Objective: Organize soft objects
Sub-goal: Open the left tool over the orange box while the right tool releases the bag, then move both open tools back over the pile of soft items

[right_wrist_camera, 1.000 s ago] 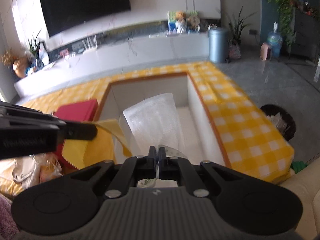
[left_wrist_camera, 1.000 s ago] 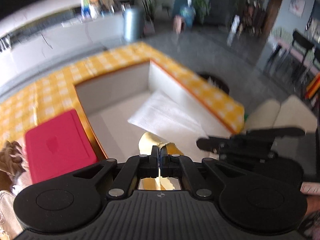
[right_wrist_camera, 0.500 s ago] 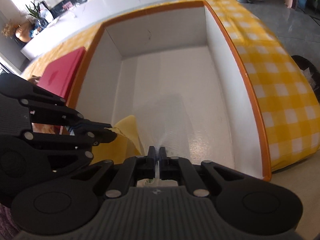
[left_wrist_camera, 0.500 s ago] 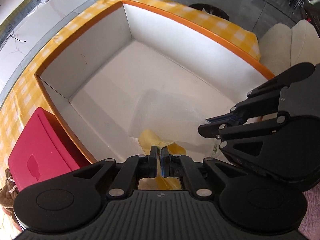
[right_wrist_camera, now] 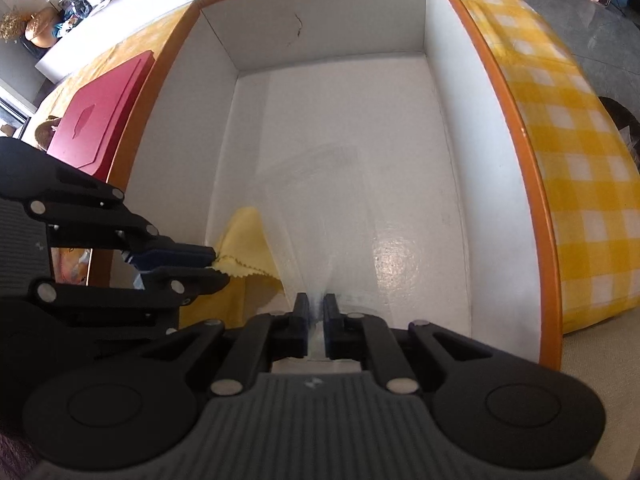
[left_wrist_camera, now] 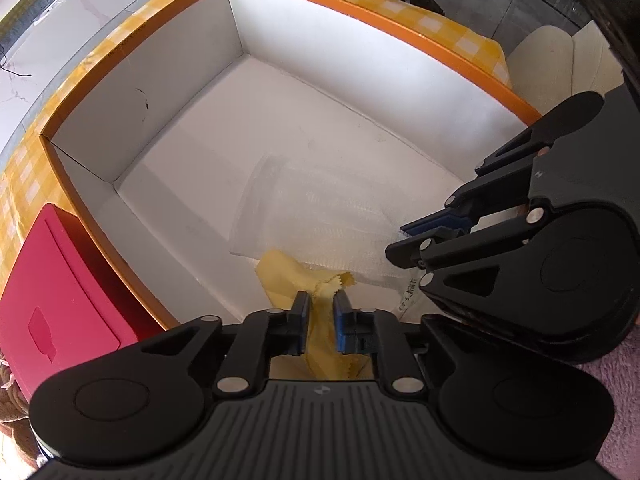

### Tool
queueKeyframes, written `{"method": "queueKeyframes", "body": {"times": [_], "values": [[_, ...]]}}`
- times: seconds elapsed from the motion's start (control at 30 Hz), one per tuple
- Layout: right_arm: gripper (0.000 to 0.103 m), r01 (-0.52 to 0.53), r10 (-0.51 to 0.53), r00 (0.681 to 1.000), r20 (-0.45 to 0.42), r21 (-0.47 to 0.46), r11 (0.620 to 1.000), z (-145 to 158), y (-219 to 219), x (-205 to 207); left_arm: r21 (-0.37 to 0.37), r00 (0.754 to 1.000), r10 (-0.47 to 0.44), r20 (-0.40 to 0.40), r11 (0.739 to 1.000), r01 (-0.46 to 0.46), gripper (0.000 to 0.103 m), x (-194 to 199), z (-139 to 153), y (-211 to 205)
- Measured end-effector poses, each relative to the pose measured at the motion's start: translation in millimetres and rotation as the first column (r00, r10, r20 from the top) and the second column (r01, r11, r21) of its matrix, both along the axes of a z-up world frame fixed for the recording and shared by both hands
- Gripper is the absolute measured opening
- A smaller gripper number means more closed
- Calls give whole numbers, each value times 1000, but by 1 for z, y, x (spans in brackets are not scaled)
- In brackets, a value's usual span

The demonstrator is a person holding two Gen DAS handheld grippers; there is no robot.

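Below, a yellow checked tablecloth [right_wrist_camera: 576, 128] is spreading under a big orange-rimmed box [left_wrist_camera: 400, 28] with white walls. Beside it a red lid [left_wrist_camera: 52, 292] is lying flat. Inside the box, a clear bubble-wrap bag [left_wrist_camera: 320, 216] is resting on the floor near the front wall, with a yellow cloth [left_wrist_camera: 288, 276] at its corner. The left gripper [left_wrist_camera: 319, 322] is opening, the cloth hanging loose between its pads. The right gripper [right_wrist_camera: 315, 328] is also opening, the bag's edge sitting between barely parted pads.
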State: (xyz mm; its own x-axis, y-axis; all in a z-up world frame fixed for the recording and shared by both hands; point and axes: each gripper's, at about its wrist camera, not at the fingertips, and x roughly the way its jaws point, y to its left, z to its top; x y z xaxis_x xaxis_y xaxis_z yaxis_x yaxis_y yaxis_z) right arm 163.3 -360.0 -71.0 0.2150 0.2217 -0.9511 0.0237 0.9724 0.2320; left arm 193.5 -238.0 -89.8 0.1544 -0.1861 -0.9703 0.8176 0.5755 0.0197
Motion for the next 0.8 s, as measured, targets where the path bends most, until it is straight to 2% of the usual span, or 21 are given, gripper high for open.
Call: {"method": "queueKeyframes", "body": {"times": [0.07,0.1,0.2,0.27,0.3,0.37,0.47,0.57,0.63,0.67,0.7,0.8], "values": [[10,1,-1,1000,-2,-4,1000,1,-1,0,-4,1000,1,2,1000,-1,24,0,2,-1],[16,2,-2,1000,-4,-8,1000,2,-1,0,0,1000,3,12,1000,-3,26,-1,4,0],[33,2,-2,1000,-1,-45,999,7,-2,-1,-8,999,20,36,1000,-20,40,-2,11,6],[37,6,-5,1000,10,-57,998,13,-3,-4,-34,998,38,53,999,-37,54,-3,19,12],[38,7,-6,1000,15,-59,998,16,-4,-5,-48,998,41,51,998,-38,57,-4,24,15],[40,13,-12,1000,26,-63,998,24,-5,-8,-71,998,44,37,997,-41,58,-7,32,21],[50,29,-26,999,41,-74,997,38,-6,-12,-91,998,44,53,995,-40,58,-13,47,31],[52,33,-26,997,77,-98,995,54,-2,-19,-126,996,71,55,990,-64,59,-20,64,47],[53,34,-23,994,105,-105,994,66,2,-25,-130,992,89,85,989,-77,59,-25,74,58],[58,35,-22,993,117,-110,993,71,4,-27,-131,991,97,96,988,-84,59,-28,79,64],[70,37,-22,991,129,-119,992,77,7,-30,-137,989,111,99,986,-97,59,-30,83,72],[76,40,-15,983,182,-139,990,95,21,-37,-160,982,154,111,978,-135,59,-36,94,97]]}}
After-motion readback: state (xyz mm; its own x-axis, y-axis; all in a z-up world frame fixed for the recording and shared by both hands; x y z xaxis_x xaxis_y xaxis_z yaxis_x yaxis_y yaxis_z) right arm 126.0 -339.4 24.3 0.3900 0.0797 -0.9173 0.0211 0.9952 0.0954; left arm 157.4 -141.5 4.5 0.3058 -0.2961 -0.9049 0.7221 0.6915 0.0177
